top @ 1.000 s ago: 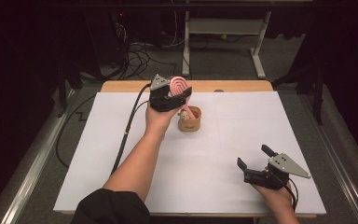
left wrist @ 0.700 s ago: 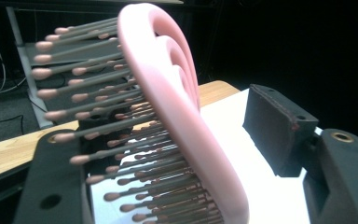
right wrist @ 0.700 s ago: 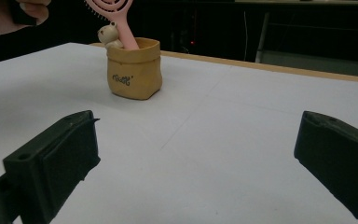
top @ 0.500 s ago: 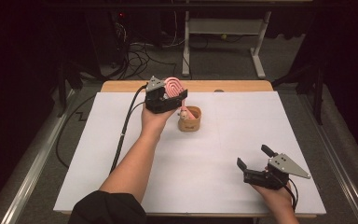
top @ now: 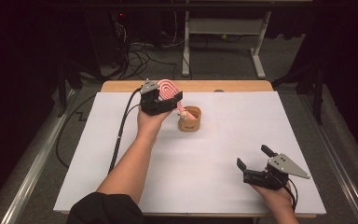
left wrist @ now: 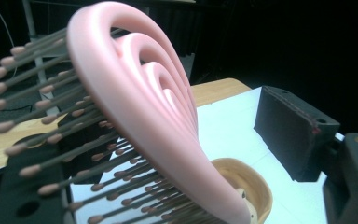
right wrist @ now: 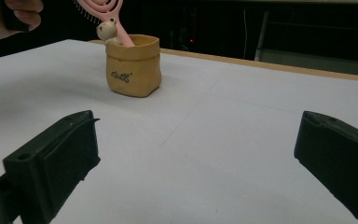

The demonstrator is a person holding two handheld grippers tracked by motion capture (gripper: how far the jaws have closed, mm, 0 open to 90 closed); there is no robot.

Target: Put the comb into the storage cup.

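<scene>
A pink hairbrush (top: 168, 88) with an open looped head and brown-tipped bristles stands tilted, handle down in a small tan cup (top: 189, 119), head leaning toward ten o'clock. The cup sits upright on the white table, with a small bear figure (right wrist: 107, 31) at its rim.

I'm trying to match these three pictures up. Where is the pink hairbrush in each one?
High view: the brush is upper centre-left, at the left hand-held gripper, above the cup.
Left gripper view: the brush is close up, slanting down from upper left to the cup.
Right gripper view: top left, the brush leans out of the cup.
Shared landmark: the tan cup.
</scene>
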